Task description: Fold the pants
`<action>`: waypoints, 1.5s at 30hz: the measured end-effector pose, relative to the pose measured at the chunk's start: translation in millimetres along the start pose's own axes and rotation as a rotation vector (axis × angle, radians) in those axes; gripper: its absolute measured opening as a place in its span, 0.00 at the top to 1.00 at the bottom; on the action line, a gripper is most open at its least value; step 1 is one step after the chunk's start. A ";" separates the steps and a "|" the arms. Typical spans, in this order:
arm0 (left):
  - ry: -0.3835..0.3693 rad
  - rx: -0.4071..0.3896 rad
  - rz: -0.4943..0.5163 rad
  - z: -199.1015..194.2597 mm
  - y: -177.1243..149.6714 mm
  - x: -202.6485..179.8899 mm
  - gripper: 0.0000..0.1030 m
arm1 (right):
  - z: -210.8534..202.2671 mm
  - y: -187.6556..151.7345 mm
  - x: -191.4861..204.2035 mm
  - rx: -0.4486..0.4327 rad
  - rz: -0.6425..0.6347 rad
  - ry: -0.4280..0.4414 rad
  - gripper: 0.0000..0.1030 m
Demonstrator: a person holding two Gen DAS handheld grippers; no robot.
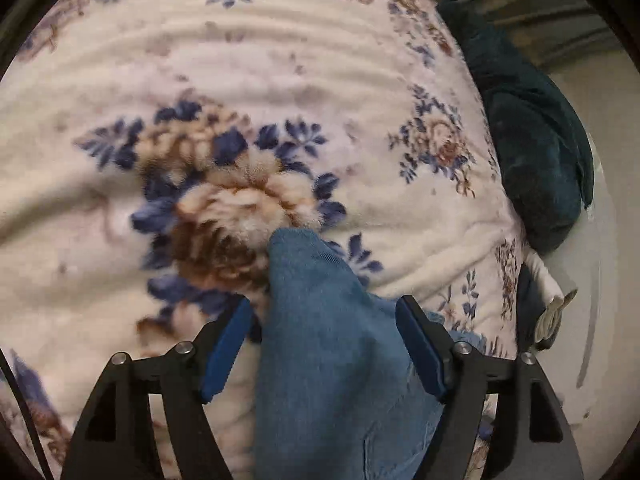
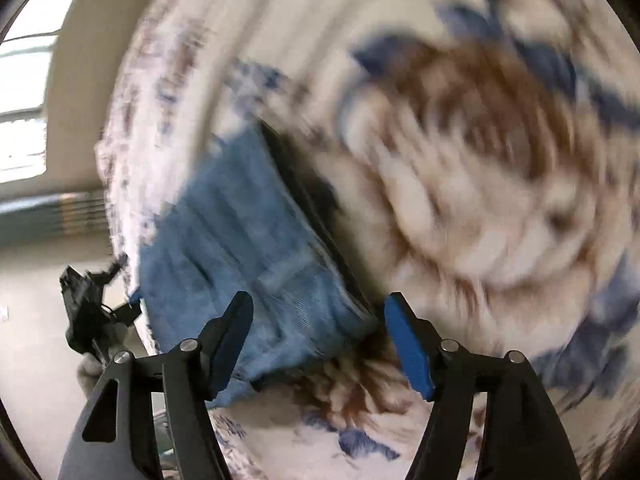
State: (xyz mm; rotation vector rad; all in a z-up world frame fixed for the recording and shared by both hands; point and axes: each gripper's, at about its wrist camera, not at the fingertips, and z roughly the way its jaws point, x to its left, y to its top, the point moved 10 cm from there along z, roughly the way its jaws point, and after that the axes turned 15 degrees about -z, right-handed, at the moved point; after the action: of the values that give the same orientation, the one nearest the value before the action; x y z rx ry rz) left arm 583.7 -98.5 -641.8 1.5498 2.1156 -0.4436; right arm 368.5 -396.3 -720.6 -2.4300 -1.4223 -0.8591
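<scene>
Between folds: the blue pants (image 1: 332, 360) lie on the floral blanket (image 1: 240, 80), a corner between the left gripper (image 1: 320, 344) jaws and a folded edge between the right gripper (image 2: 318, 344) jaws (both wide, pads apparently clear); closing on cloth likely comes next.

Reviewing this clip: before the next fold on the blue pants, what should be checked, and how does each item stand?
1. Left gripper jaws: spread, blue pants lie between them, pads not clearly pressing. Grip not ok.
2. Right gripper jaws: spread over a pants edge, nothing pinched. Not ok.
3. Pants rest on the floral blanket: ok.
4. Pants flat: bunched, with a ridge in the left wrist view. Not ok.
5. Dark green cloth at the blanket's edge lies apart from the pants: ok.
6. Right wrist view sharpness: blurred, layer alignment cannot tell.
</scene>
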 end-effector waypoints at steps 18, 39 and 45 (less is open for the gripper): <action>0.081 0.039 0.042 53.5 -6.5 17.5 0.44 | 32.1 104.1 28.6 -0.070 -0.159 0.018 0.89; -0.049 0.181 -0.055 50.1 -93.4 36.1 0.03 | 107.9 -33.1 32.0 -0.042 0.419 0.543 0.19; -0.115 0.124 0.049 23.5 -87.0 13.1 0.64 | 117.5 -12.8 54.8 -0.131 0.410 0.476 0.52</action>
State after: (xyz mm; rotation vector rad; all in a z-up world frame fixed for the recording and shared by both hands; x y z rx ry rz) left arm 502.1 -127.0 -670.4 1.6002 1.9915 -0.6425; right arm 422.7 -297.7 -786.1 -2.2633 -0.6915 -1.3307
